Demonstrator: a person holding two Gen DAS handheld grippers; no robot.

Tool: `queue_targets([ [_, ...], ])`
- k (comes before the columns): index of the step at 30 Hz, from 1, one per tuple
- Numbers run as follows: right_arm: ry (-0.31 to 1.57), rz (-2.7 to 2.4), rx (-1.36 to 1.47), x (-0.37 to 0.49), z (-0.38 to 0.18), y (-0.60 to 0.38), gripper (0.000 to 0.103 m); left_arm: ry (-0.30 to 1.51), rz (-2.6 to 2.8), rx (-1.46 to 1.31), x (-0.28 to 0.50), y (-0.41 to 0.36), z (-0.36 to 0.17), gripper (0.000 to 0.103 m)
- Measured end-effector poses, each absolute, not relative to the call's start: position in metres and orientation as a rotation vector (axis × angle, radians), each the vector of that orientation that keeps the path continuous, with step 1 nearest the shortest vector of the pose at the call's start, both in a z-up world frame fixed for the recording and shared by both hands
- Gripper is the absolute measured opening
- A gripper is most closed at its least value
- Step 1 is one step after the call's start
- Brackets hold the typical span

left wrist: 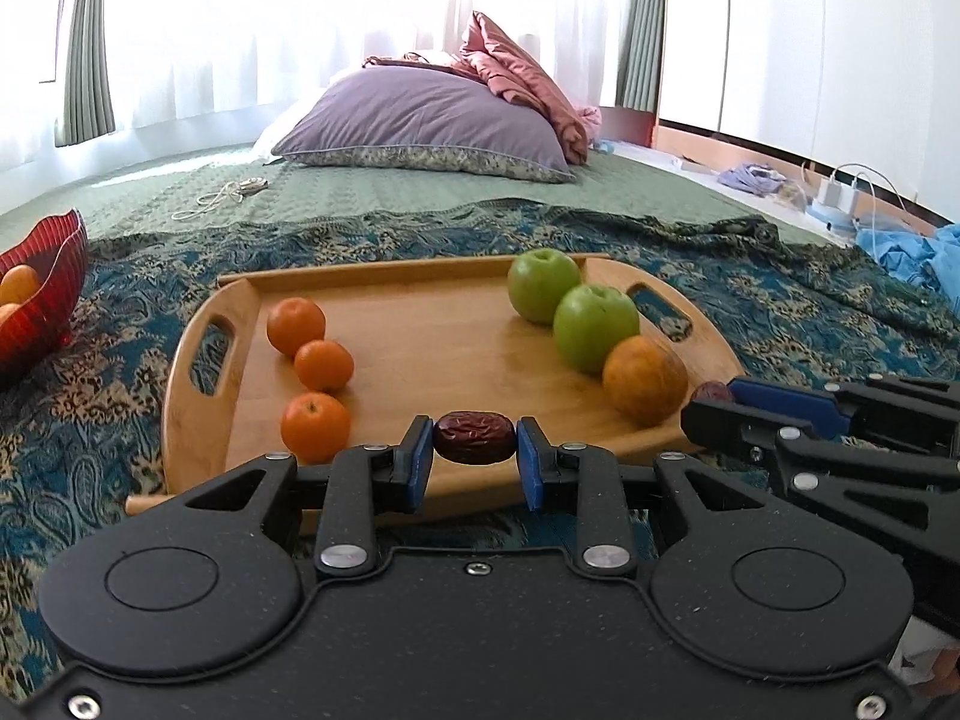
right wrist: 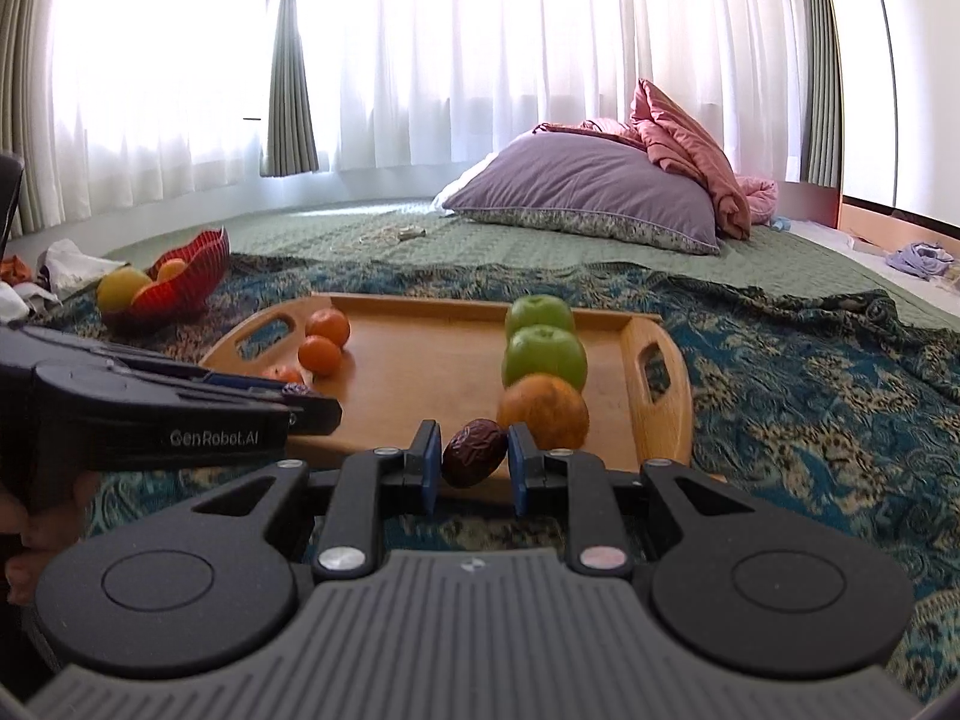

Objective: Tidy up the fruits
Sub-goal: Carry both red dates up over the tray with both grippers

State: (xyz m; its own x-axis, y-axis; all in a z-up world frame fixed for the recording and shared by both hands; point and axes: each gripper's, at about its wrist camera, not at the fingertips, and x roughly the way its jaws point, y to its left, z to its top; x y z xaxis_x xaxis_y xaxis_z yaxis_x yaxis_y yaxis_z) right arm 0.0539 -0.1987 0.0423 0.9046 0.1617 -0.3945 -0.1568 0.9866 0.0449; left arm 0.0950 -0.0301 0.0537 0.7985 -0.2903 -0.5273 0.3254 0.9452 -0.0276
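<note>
Left wrist view: left claw pinches a wrinkly date end-to-end, just off the wooden tray's near edge. The right claw is clamped on its own date too; they look light, squishy and probably sticky, so go gentle.

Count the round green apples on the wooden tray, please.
2. One round green apple sits near the far edge of the wooden tray, on the right. The second green apple lies just in front, touching it. I see none hidden.

Green apples, orange tangerines, red ribbed bowl, perhaps paisley teal blanket.
</note>
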Motion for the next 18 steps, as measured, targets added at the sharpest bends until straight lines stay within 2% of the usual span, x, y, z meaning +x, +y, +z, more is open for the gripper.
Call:
queue_targets([
  [18, 0.421, 0.181, 0.039, 0.101, 0.059, -0.192, 0.027, 0.559, -0.315, 0.027, 0.137, -0.023, 0.059, 0.028],
])
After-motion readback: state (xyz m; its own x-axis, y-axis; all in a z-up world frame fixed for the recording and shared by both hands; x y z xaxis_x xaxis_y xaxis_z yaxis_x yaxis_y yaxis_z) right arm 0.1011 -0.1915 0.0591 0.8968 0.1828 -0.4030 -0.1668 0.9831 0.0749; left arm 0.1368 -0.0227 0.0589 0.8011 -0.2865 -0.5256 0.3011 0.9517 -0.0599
